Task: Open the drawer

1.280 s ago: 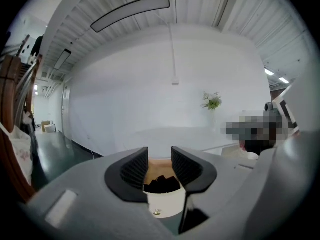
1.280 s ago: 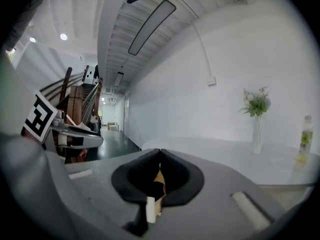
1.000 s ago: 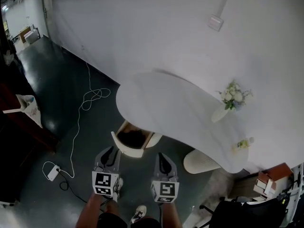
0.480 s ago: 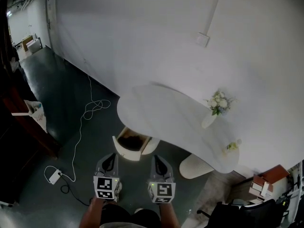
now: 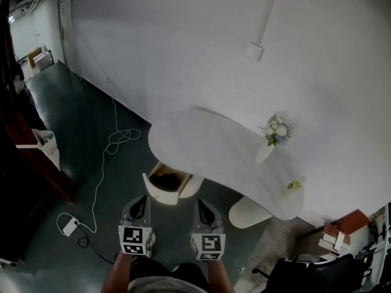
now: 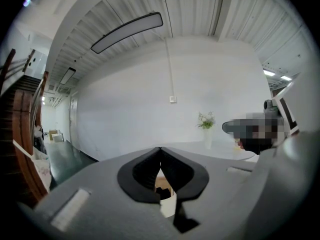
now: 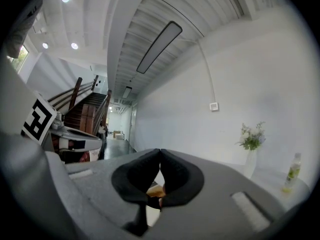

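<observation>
Drawn back since the earlier frame, left claw (image 5: pixel 141 201) and right claw (image 5: pixel 202 204) hang side by side, each pressed together on nothing, just short of the drawer (image 5: pixel 162 194) jutting open under the bench (image 5: pixel 201 139) edge, its pull apparently finished.

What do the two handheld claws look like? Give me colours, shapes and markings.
The left claw and the right claw match. Each has a grey moulded body, two black padded jaws tapering to a point, and at the rear a white cube printed with black square markers. No cables show on either. The forearms behind them are bare, with no sleeves.
</observation>
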`<state>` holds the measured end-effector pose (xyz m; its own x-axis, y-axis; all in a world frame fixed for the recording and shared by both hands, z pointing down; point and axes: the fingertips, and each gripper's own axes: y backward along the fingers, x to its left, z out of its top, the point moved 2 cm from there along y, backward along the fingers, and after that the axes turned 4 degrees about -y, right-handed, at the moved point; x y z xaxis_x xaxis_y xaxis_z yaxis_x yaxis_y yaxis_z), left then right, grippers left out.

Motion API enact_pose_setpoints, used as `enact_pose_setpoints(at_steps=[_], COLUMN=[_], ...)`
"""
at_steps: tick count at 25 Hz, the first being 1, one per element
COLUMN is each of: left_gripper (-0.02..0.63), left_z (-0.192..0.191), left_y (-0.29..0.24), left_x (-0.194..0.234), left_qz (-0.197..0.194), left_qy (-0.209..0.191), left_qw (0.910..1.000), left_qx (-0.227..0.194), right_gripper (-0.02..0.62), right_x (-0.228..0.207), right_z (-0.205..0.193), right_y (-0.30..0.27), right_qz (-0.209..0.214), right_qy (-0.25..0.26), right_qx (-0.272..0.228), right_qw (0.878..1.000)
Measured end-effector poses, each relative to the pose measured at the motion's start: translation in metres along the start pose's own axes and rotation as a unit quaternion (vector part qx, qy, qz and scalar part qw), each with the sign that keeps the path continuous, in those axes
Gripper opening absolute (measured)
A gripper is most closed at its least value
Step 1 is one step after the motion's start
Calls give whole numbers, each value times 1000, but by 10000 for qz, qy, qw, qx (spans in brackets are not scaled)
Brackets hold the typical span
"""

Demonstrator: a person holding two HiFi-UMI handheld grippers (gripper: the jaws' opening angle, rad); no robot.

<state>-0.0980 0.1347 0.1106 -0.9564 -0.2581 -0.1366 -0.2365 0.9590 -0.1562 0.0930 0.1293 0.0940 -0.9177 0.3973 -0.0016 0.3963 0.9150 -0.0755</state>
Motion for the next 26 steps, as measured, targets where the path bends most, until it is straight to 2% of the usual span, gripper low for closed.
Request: enact_pose_setpoints(at_steps=[26], left_gripper=[9], left_z=[14], left_y=[-11], left_x=[-10], left_qz=[-96], left_qy=[-122], left_qw=[9998], left_qx=[-141], right_gripper=[6], right_x=[-5], right_z=[2], right_y=[-1], right_qz=[-77], right_qy=[-32], right_qx=[-16], right_qw=[10000])
